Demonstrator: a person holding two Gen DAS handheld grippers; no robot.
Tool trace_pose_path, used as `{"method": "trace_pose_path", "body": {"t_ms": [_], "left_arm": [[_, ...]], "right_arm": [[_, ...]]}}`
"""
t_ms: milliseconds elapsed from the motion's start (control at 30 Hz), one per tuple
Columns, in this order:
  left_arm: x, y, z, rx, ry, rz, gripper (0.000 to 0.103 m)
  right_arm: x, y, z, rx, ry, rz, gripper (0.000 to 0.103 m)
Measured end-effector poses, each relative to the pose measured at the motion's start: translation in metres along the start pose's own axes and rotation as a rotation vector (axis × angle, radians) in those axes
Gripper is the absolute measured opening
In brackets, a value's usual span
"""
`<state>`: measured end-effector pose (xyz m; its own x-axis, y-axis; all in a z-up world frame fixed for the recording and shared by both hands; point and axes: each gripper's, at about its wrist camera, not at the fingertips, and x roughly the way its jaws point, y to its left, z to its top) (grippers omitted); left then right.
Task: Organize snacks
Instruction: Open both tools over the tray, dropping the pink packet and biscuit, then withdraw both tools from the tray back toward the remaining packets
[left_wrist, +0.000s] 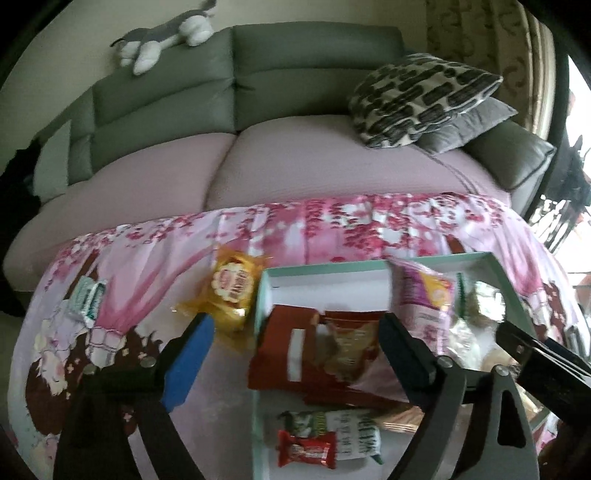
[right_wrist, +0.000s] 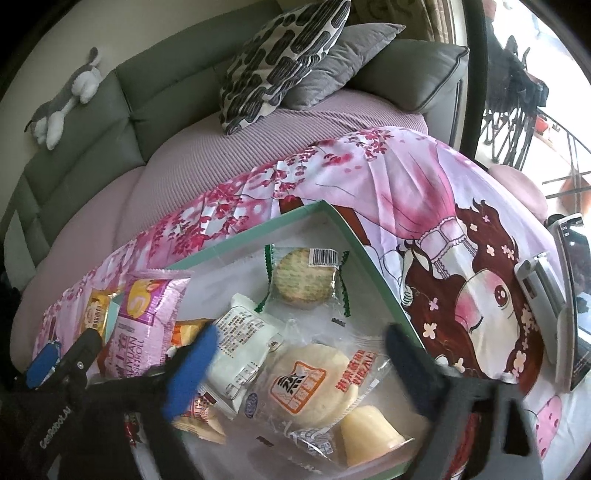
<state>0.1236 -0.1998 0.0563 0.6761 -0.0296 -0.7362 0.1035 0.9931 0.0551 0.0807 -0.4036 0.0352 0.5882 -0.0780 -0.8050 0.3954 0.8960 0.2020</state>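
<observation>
Green-rimmed box (right_wrist: 258, 236) on pink printed cloth (right_wrist: 424, 177), packed with snacks. Left gripper (left_wrist: 295, 332) spread wide, released, above red packet (left_wrist: 321, 354) at box's left wall. Right gripper (right_wrist: 299, 354) spread wide, gripping nothing, over rice-cracker pack (right_wrist: 314, 384). Yellow packet (left_wrist: 232, 291) on cloth just outside box's left wall.

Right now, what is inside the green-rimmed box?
The box holds a round cracker pack, pink roll pack, white packet, rice cake pack and jelly cup. Whatever lies beneath these is covered.
</observation>
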Motion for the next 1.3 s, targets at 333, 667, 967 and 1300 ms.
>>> {"method": "trace_pose_path", "body": {"t_ms": [333, 667, 967, 1300], "left_arm": [[0.000, 0.022, -0.001, -0.053, -0.009, 0.035, 0.097], [-0.009, 0.061, -0.002, -0.137, -0.050, 0.067, 0.098], [-0.023, 0.111, -0.003, -0.277, -0.164, 0.092, 0.098], [-0.017, 0.168, -0.013, -0.382, -0.123, 0.094, 0.098]], "right_arm": [[-0.002, 0.006, -0.002, -0.014, -0.019, 0.006, 0.103], [-0.015, 0.027, -0.002, -0.067, -0.107, 0.035, 0.103], [-0.025, 0.054, -0.004, -0.095, -0.188, 0.105, 0.103], [-0.017, 0.088, -0.011, -0.139, -0.147, 0.136, 0.103]]}}
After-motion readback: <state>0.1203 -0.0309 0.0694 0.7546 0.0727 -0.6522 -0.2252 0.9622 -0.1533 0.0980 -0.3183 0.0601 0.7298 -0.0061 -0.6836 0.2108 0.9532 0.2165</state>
